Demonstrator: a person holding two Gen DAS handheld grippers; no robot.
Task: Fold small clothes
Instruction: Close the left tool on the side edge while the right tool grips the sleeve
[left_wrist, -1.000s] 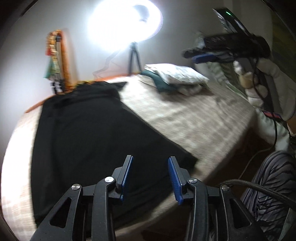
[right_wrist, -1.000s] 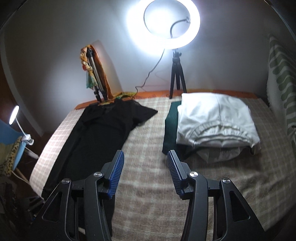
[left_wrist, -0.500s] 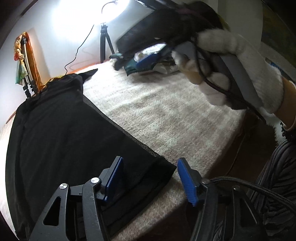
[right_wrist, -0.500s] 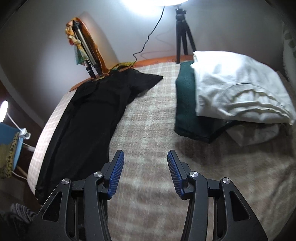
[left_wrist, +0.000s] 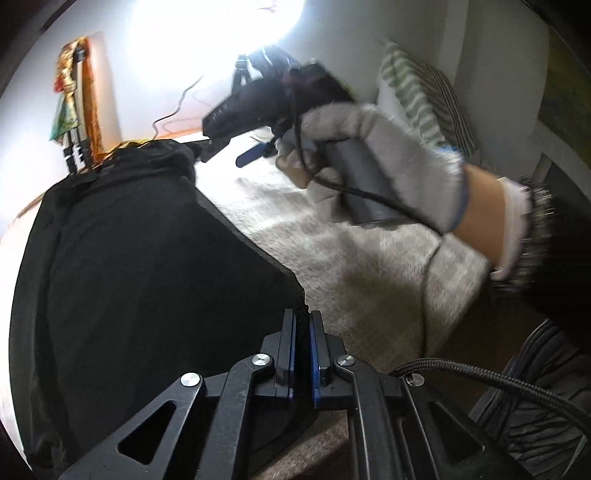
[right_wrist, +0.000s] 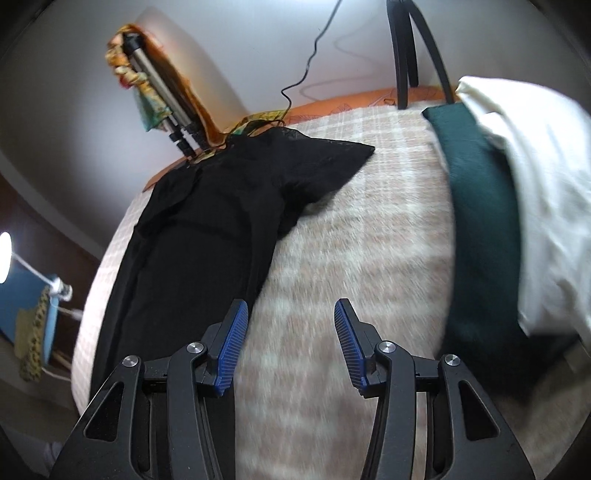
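Note:
A black garment (left_wrist: 140, 266) lies flat and lengthwise on a checked bedspread (left_wrist: 354, 280). My left gripper (left_wrist: 302, 317) is shut on the garment's near right hem corner. In the right wrist view the same black garment (right_wrist: 207, 229) stretches away to the far left, one sleeve spread to the right. My right gripper (right_wrist: 288, 325) is open and empty, low over the bedspread (right_wrist: 354, 236) just right of the garment's side edge. It also shows in the left wrist view (left_wrist: 255, 110), held in a gloved hand above the bed.
A folded dark green cloth (right_wrist: 480, 229) with a white folded pile (right_wrist: 535, 177) on it lies at the right of the bed. A light tripod (right_wrist: 410, 44) and a leaning tripod with a coloured scarf (right_wrist: 147, 85) stand at the back. A striped pillow (left_wrist: 424, 96) is at the right.
My left gripper has moved down to the hem corner and shut on it. My right gripper has moved forward and lower toward the garment's far part, still open.

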